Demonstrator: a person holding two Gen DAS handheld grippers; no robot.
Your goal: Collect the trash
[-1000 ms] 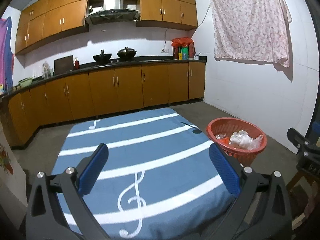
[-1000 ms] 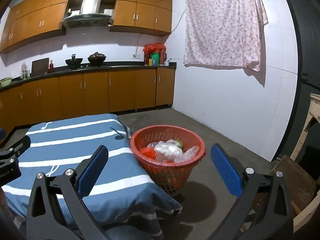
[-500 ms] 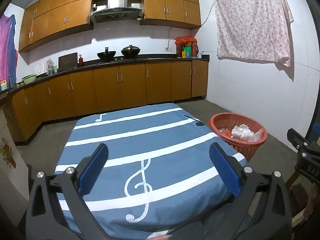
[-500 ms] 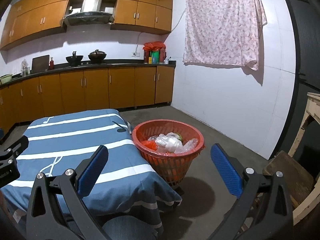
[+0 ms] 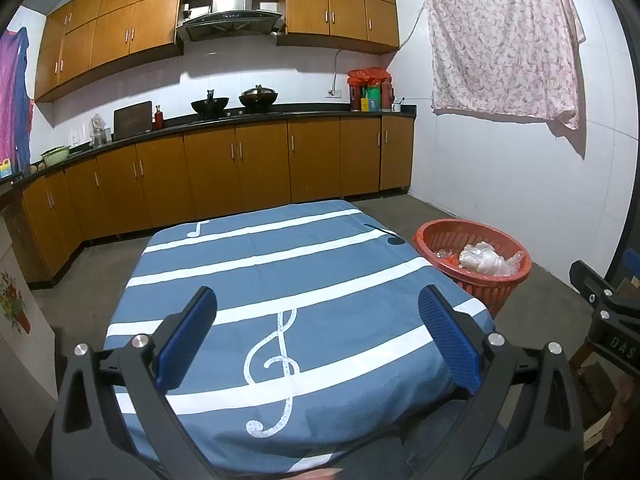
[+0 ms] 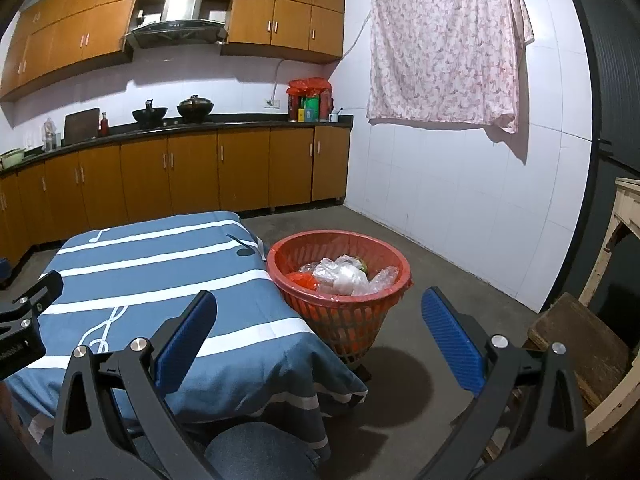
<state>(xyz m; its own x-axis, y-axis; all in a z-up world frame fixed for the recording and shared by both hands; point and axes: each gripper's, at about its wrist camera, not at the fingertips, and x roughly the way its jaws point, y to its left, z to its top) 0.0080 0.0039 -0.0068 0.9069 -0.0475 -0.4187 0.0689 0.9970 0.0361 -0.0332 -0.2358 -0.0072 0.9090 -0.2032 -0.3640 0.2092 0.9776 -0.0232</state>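
**Status: Both Grippers Unloaded, Trash Contained in Basket**

1. Left gripper [image 5: 318,334]: jaws spread wide, nothing between the blue pads [image 5: 188,338]. It is held above the near edge of the table [image 5: 224,264], which carries a blue cloth with white stripes and a treble clef print. The cloth surface bears no loose items.

2. Right gripper [image 6: 320,334]: jaws likewise spread wide and holding nothing. It sits over the near right corner of the table, facing the floor gap beside the basket. In the left wrist view its black body appears at 3 o'clock.

3. Red basket [image 6: 348,312]: stands on the concrete floor [image 6: 460,292], just beside the right edge of the table. In the right wrist view it lies at about 12 o'clock, between the two pads; in the left wrist view it lies at 2 o'clock.

4. Trash [image 6: 340,276]: crumpled clear plastic bags and a red item lie inside the basket, below the rim.

5. Surroundings: wooden cabinets [image 5: 240,168] with a dark countertop at 12 o'clock; a floral cloth [image 6: 444,44] hangs on the white tiled wall at 1 o'clock; a worn wooden stool [image 6: 580,344] stands at 4 o'clock in the right wrist view.
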